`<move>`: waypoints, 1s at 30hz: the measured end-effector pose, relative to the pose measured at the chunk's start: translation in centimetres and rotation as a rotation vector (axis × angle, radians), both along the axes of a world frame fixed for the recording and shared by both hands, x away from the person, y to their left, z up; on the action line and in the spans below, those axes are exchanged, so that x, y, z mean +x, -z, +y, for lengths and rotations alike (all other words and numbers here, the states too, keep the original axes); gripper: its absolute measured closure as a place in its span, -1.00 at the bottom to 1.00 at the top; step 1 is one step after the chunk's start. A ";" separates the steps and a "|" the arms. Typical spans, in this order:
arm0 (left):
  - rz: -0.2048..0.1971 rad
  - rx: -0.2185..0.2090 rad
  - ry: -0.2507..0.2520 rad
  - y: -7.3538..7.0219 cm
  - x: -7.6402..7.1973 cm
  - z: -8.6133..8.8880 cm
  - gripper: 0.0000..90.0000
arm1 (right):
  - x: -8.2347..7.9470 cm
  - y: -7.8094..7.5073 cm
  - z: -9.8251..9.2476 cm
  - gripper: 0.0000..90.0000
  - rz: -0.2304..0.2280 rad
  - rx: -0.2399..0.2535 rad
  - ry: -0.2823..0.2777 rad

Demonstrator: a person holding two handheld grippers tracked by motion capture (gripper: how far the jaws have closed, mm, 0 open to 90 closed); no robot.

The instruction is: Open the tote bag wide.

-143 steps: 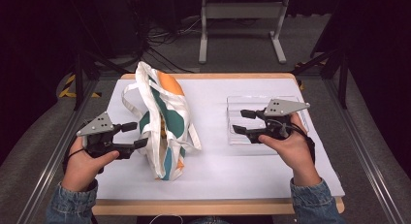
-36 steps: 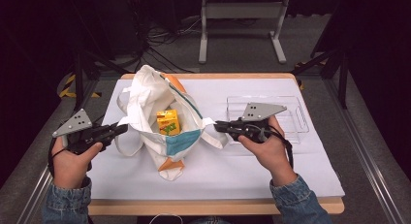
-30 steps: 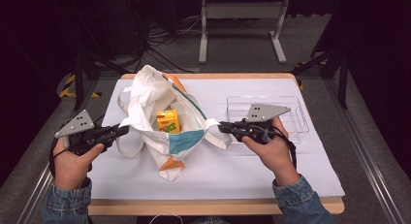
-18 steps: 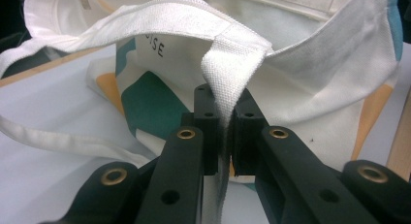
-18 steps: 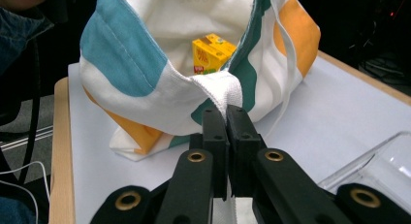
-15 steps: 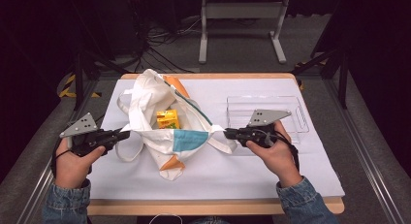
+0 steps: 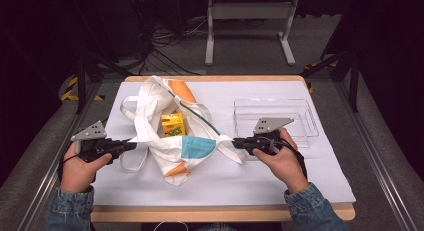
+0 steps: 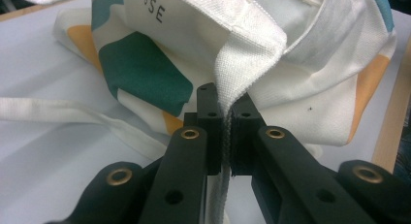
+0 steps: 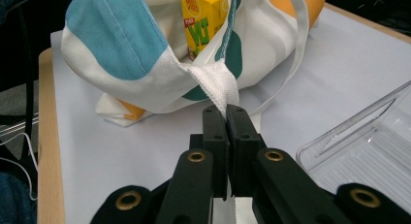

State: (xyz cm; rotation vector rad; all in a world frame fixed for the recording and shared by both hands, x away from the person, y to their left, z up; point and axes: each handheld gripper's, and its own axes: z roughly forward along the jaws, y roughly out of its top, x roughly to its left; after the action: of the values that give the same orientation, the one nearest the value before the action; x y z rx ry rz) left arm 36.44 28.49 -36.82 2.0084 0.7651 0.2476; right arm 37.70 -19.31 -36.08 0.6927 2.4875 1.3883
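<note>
A white tote bag [image 7: 172, 136] with teal, blue and orange patches lies on the white table sheet, its mouth pulled wide. Inside it stands a yellow drink carton [image 7: 172, 124], also seen as the carton [image 9: 203, 18] in the right gripper view. My left gripper [image 7: 129, 143] is shut on the bag's left rim; the cloth edge [image 8: 245, 54] runs down between its jaws [image 8: 225, 132]. My right gripper [image 7: 235, 141] is shut on the bag's right rim, the folded hem [image 9: 215, 83] pinched at its tips [image 9: 225, 112].
A clear plastic tray [image 7: 274, 116] sits on the sheet to the right of the bag, behind my right hand; its corner [image 9: 368, 146] is close to the right gripper. A loose bag strap [image 7: 131, 161] loops on the sheet near the left gripper. The wooden table edge [image 7: 220, 213] runs along the front.
Both grippers have sunk toward the table and drawn further apart, stretching the bag's mouth wider and flatter. The carton inside has stayed put.
</note>
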 end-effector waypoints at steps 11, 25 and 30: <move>0.068 0.020 -0.005 2.0 1.1 0.3 0.93 | 0.7 2.1 0.5 0.95 0.062 -0.044 0.005; 0.135 0.074 -0.026 4.4 2.3 0.3 0.93 | 1.6 4.2 0.9 0.94 0.126 -0.092 0.012; 0.160 0.077 -0.041 5.3 2.6 0.3 0.94 | 1.8 4.9 1.1 0.95 0.141 -0.103 0.015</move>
State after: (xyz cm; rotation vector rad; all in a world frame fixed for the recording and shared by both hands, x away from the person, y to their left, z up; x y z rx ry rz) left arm 39.09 28.83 -42.09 2.1055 0.9098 0.1428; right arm 39.51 -18.19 -40.99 0.8114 2.6335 1.2364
